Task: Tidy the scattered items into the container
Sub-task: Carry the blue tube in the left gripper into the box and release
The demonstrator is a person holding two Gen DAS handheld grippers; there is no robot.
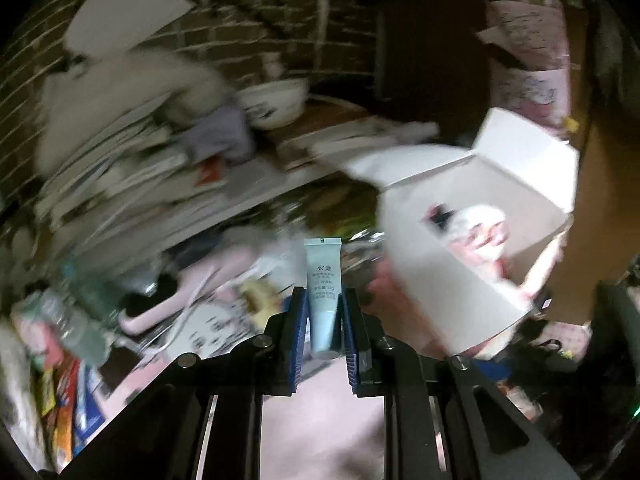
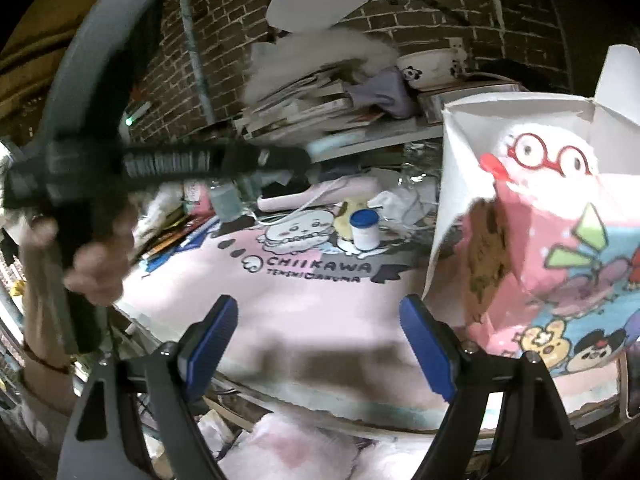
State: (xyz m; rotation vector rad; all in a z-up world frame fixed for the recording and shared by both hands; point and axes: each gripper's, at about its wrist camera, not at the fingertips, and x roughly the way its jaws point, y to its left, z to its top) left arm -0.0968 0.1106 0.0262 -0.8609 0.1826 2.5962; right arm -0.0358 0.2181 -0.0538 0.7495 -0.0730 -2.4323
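Note:
My left gripper (image 1: 323, 296) is shut on a pale blue tube (image 1: 323, 264), which stands upright between the blue pads, held above the cluttered table. The white cardboard box (image 1: 520, 184) lies open to its right, holding pink items. In the right wrist view a hand (image 2: 96, 264) holds that left gripper (image 2: 304, 160), blurred, at upper left. My right gripper (image 2: 320, 344) is open over the pink mat (image 2: 304, 304), with nothing between its fingers. The box (image 2: 456, 168) stands just right of it, holding a white plush with red glasses (image 2: 548, 152) and a pink patterned bag (image 2: 580, 272).
A white jar with a blue lid (image 2: 364, 230), a yellow soft item (image 2: 350, 208), a pink device with a cord (image 2: 320, 196) and a bottle (image 2: 226, 200) lie at the mat's far side. Behind them are stacked books (image 2: 304, 108), a bowl (image 2: 432, 64) and a brick wall.

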